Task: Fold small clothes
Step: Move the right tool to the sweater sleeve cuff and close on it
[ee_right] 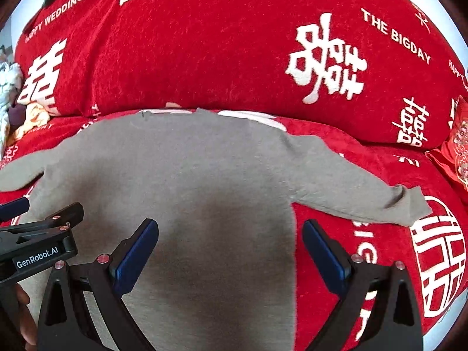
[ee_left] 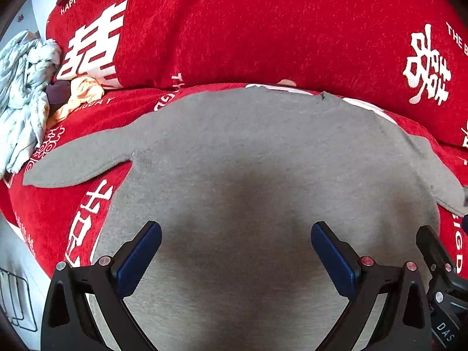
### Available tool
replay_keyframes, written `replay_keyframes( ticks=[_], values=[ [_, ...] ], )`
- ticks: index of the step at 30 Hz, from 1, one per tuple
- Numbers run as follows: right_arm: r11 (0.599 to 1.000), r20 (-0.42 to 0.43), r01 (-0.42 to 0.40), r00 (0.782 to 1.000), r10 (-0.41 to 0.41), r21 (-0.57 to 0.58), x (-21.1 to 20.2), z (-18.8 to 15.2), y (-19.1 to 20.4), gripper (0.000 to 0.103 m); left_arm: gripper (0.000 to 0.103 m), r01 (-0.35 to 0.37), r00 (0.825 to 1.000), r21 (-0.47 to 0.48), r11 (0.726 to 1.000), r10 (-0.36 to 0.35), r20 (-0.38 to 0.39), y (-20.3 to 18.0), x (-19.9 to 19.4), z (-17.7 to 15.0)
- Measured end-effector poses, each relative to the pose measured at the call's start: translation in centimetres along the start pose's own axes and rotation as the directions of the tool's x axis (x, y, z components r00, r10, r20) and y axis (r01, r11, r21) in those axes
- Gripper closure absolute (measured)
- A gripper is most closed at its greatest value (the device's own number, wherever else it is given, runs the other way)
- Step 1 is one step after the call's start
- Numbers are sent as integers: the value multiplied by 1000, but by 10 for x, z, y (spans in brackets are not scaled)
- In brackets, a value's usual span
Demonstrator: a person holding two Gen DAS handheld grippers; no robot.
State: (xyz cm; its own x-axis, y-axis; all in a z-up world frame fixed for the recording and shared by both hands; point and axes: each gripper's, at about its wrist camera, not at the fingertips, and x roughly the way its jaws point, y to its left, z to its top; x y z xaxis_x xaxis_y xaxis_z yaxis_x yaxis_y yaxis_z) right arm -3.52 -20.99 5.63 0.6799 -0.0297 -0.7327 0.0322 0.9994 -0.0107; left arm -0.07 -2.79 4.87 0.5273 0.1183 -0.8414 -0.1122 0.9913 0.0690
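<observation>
A small grey long-sleeved top (ee_left: 234,152) lies flat on a red sofa cover, both sleeves spread out to the sides; it also shows in the right wrist view (ee_right: 181,169). My left gripper (ee_left: 235,234) is open and empty, hovering over the lower body of the top. My right gripper (ee_right: 231,231) is open and empty over the top's right side edge, below the right sleeve (ee_right: 365,196). The left gripper also shows at the left of the right wrist view (ee_right: 41,222).
The red sofa cover (ee_left: 263,29) with white lettering covers seat and backrest. A pile of pale patterned clothes (ee_left: 23,93) and an orange-cream garment (ee_left: 82,90) lie at the far left. A red patterned cushion (ee_right: 456,152) sits at the right.
</observation>
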Motion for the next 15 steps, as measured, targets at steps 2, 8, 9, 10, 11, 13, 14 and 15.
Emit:
replay_keyframes(
  ticks=[2, 8, 9, 10, 11, 13, 14, 15],
  values=[
    [1000, 3, 1, 1000, -1, 9, -2, 1, -5, 4, 1, 0, 1000, 4, 1000, 0, 1, -6, -1, 1],
    [1000, 13, -1, 1000, 0, 26, -5, 3, -17, 4, 1, -5, 1000, 7, 1000, 5, 7, -16, -6, 2],
    [1000, 15, 2, 1000, -2, 25, -5, 3, -18, 4, 1, -6, 1000, 7, 1000, 6, 7, -17, -7, 2],
    [1000, 15, 4, 1000, -4, 26, -4, 3, -20, 4, 1, -6, 1000, 8, 1000, 6, 6, -19, -8, 3],
    [1000, 16, 6, 1000, -6, 29, -4, 3, -21, 4, 1, -6, 1000, 10, 1000, 6, 4, -21, -8, 4],
    [999, 17, 9, 1000, -10, 48, -5, 3, -29, 4, 1, -4, 1000, 14, 1000, 4, 7, -28, -10, 8],
    [998, 18, 10, 1000, -11, 57, -5, 3, -33, 4, 1, 0, 1000, 18, 1000, -1, 10, -33, -12, 10],
    [998, 19, 16, 1000, -17, 69, -5, 4, -40, 4, 1, 5, 1000, 25, 1000, -5, 13, -38, -14, 12]
  ],
)
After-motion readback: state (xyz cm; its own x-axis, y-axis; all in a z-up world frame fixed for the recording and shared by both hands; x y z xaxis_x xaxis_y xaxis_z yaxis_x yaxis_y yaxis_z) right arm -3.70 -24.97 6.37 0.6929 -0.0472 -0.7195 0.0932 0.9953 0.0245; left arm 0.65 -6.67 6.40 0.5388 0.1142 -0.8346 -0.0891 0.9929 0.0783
